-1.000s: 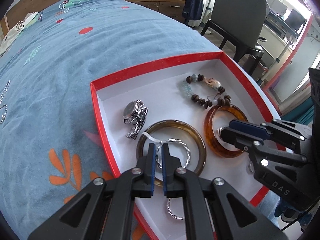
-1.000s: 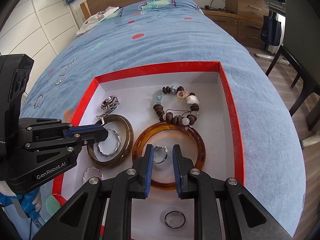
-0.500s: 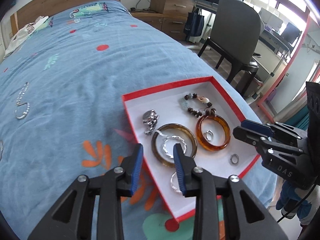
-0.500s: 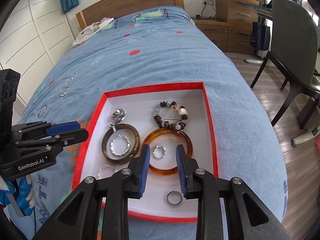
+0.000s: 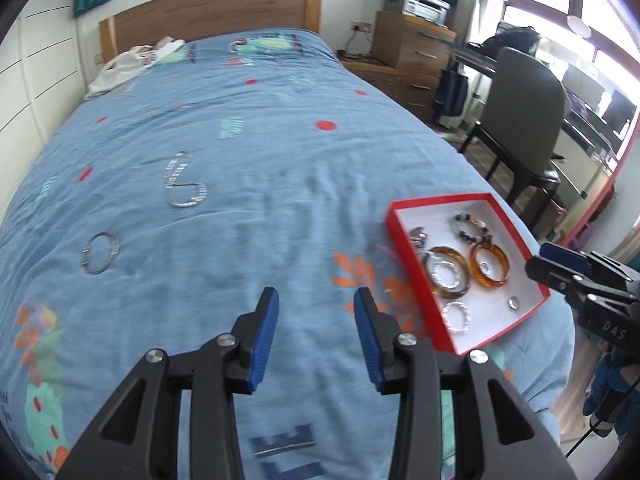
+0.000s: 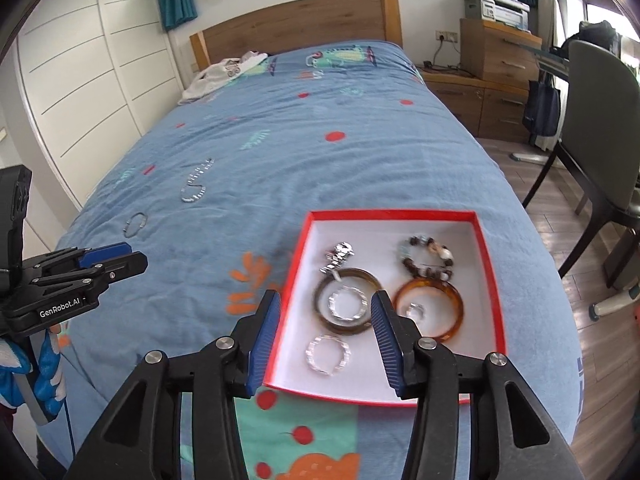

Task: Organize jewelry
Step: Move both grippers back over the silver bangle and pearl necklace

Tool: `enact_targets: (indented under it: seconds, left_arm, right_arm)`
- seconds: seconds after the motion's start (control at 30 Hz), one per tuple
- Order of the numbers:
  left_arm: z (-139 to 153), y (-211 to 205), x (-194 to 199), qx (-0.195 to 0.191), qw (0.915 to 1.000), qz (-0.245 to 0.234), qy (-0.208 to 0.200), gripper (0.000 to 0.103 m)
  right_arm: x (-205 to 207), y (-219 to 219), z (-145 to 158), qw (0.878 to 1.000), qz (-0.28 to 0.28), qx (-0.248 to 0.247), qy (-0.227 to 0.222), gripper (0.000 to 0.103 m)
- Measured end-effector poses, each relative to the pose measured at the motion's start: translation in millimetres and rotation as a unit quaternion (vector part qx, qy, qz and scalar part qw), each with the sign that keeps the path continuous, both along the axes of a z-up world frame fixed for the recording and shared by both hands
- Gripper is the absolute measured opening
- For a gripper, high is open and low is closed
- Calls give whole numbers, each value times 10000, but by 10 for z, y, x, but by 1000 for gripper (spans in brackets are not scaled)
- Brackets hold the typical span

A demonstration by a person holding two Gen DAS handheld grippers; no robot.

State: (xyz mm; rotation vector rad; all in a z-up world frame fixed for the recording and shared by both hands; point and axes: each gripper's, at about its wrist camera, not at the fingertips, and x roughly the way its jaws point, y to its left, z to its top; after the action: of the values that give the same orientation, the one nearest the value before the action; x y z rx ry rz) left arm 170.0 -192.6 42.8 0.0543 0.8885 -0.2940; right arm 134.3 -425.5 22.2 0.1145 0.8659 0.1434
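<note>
A red-rimmed white box (image 6: 489,264) lies on the blue bed and holds a watch (image 6: 339,257), a bead bracelet (image 6: 426,257), a brown bangle (image 6: 320,312), an amber bangle (image 6: 448,320), silver bracelets and small rings. The box also shows in the left wrist view (image 5: 436,201). Two silver chain pieces lie loose on the cover: a long one (image 5: 182,184) and a round one (image 5: 100,254). My left gripper (image 5: 316,332) is open and empty above the bare cover, left of the box. My right gripper (image 6: 324,332) is open and empty, raised over the box's near left side.
The bed's near edge drops off just below both grippers. A dark chair (image 6: 600,128) and wooden drawers (image 6: 496,64) stand to the right of the bed. A wooden headboard (image 6: 296,28) and a pale cloth (image 6: 220,74) are at the far end.
Both grippers have opened wide and pulled back and up from the box. The left one has swung left over the bare cover. The silver bracelet it gripped lies in the brown bangle.
</note>
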Motion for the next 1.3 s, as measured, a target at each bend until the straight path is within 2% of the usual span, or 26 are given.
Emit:
enact_targets:
  seconds: [0.17, 0.27, 0.37, 0.63, 0.73, 1.07, 1.3]
  left_arm:
    - [137, 539, -155, 10, 9989, 431, -190, 46]
    - [207, 844, -280, -23, 9976, 622, -292, 47]
    - [246, 1131, -388, -62, 9961, 797, -360, 48]
    - [224, 1798, -539, -69, 9913, 1225, -473, 50]
    - [192, 2015, -546, -63, 9891, 1394, -472, 50]
    - [-51, 2661, -336, 48, 9812, 1908, -279, 51]
    - [-307, 2850, -27, -30, 9808, 1945, -111, 53]
  right_arm:
    - [-51, 330, 189, 9997, 193, 20, -143, 49]
    - [-105, 530, 302, 9993, 295, 15, -212, 50]
    - [-166, 735, 395, 9989, 383, 0, -268, 56]
    - [-194, 1228, 512, 9974, 588, -9, -413, 57]
    - [-140, 1367, 487, 9972, 611, 41, -421, 62]
    - [169, 1698, 225, 9967, 760, 162, -244, 63]
    - [569, 1903, -65, 9960, 871, 209, -17, 63]
